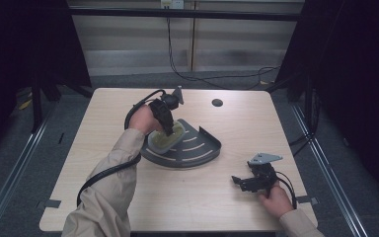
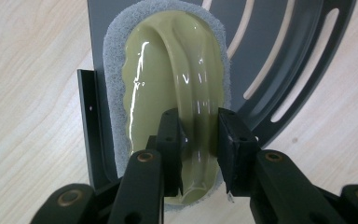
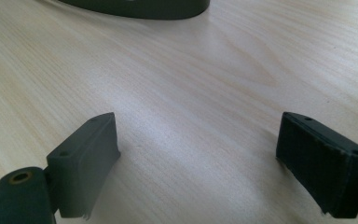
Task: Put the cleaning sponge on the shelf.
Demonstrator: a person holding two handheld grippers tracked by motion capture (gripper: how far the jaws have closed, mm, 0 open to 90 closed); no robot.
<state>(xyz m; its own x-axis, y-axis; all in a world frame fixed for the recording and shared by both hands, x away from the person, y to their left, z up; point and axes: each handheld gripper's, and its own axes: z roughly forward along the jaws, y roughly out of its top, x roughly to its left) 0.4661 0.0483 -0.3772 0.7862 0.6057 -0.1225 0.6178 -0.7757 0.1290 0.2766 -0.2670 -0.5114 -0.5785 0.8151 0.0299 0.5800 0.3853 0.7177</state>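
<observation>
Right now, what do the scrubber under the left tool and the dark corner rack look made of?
Scrubber: glossy olive handle, likely moulded plastic, given the sharp highlights; grey fuzzy rim looks like abrasive fibre pad. Corner rack: matte dark grey, thin and slotted, probably painted sheet metal, possibly plastic.

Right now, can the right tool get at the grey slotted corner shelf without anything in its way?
Probably yes. The right tool rests open on the bare wooden table, and only open tabletop lies between it and the dark grey slotted quarter-round metal shelf. The left tool grips the pale green scrubbing pad at the shelf's far side.
</observation>
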